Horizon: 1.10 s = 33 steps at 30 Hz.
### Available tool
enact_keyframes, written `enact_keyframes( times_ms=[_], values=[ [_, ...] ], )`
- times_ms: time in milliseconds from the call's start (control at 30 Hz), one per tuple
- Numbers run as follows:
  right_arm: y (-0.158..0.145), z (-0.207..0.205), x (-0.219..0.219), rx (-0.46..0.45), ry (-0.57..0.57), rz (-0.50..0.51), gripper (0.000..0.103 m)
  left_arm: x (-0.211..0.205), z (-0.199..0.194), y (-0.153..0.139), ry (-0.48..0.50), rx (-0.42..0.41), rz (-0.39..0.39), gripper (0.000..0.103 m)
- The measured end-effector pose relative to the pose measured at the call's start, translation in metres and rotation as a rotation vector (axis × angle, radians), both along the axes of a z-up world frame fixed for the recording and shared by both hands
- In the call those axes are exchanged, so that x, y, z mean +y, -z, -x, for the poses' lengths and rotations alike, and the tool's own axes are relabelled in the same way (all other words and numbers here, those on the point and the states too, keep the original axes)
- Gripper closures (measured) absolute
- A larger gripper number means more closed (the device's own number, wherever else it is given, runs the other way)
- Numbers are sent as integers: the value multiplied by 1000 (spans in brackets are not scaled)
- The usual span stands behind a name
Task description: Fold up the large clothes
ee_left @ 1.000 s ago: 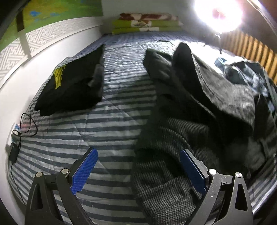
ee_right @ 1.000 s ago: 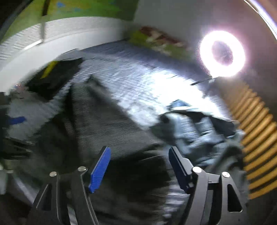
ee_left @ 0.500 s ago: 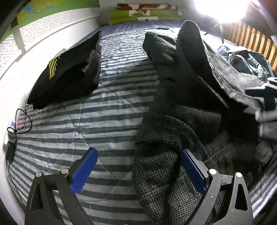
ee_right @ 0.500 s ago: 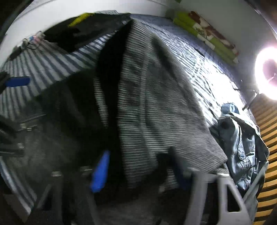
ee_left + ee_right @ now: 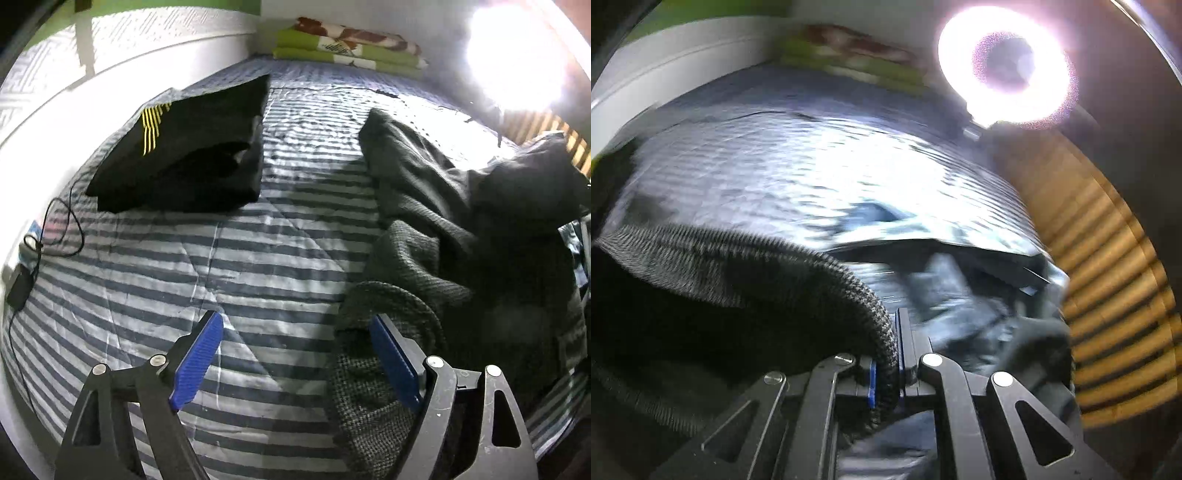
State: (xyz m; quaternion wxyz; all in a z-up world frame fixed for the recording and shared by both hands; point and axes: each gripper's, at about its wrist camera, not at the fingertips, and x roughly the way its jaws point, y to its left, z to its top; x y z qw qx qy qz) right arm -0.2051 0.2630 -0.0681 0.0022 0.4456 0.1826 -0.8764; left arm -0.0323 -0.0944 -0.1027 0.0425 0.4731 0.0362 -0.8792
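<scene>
Two grippers are seen over a striped bed cover (image 5: 258,258). The right gripper (image 5: 886,369) is clamped on the thick edge of a grey knitted garment (image 5: 443,258), which is heaped on the bed's right side. The left gripper (image 5: 295,354) is closing, its blue pads (image 5: 195,358) apart, one resting at the garment's near edge. A folded black garment (image 5: 192,147) lies well apart.

No readable text or labels.
</scene>
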Motion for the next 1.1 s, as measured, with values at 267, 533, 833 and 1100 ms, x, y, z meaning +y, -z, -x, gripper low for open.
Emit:
enact_keyframes(
  times_ms=[267, 533, 833, 1100],
  values=[
    [4, 27, 10, 9, 88, -204, 36, 6, 2, 15, 17, -44, -2, 19],
    [-54, -6, -70, 107, -132, -54, 36, 4, 7, 27, 14, -82, -89, 30],
    [5, 82, -47, -125, -6, -230, 38, 12, 13, 26, 50, -88, -92, 43],
    [-26, 42, 43, -210, -40, 221, 37, 9, 13, 26, 43, -91, -125, 43]
  ],
)
